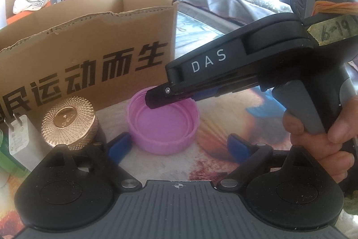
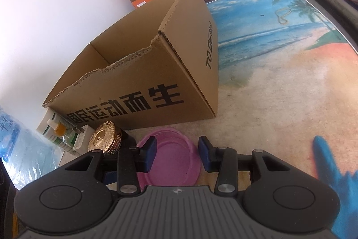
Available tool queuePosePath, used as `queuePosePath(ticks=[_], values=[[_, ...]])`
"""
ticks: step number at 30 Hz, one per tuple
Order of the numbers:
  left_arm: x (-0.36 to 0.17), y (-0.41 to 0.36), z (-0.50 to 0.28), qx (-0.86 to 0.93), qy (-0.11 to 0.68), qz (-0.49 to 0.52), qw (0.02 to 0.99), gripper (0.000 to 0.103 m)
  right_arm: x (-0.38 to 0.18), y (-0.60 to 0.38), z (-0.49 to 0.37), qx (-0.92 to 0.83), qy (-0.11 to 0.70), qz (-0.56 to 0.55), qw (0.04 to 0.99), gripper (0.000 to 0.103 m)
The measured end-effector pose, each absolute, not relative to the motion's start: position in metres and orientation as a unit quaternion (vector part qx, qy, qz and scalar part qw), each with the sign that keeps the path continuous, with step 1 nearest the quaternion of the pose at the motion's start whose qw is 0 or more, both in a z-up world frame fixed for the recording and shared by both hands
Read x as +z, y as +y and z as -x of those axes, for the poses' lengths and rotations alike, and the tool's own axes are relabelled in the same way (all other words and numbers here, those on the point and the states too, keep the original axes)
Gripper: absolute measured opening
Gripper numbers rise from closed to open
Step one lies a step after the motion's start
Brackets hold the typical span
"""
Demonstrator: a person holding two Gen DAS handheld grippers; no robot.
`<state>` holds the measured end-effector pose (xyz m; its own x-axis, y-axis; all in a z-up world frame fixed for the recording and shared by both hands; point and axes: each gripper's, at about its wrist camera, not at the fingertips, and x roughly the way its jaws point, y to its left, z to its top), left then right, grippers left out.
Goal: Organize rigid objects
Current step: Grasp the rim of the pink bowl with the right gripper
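A cardboard box (image 2: pixel 143 73) is standing on the beach-print bench (image 2: pixel 279 82). Just before it, a pink lid (image 1: pixel 162 124) and gold cap (image 1: pixel 69 124) are lying. The right gripper (image 2: pixel 176 155) is straddling the lid's rim, not pinching; the left gripper (image 1: pixel 176 146) is gaping wide, empty.

Beach-print table (image 2: pixel 279 73); cardboard box (image 2: pixel 138 86), pink lid (image 1: pixel 163 124), gold cap (image 1: pixel 69 122)
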<state>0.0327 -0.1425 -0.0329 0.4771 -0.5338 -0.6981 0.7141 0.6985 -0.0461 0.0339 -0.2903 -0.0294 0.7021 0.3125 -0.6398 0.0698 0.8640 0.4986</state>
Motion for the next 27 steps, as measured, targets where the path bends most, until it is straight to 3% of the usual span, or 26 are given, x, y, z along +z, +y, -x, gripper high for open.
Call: queuePosePath(ticks=[27], values=[[-0.031, -0.141, -0.007, -0.395, 0.344, -0.146, 0.839, 0.093, -0.024, -0.304, 0.014, 0.044, 0.381, -0.278, 0.881, 0.044]])
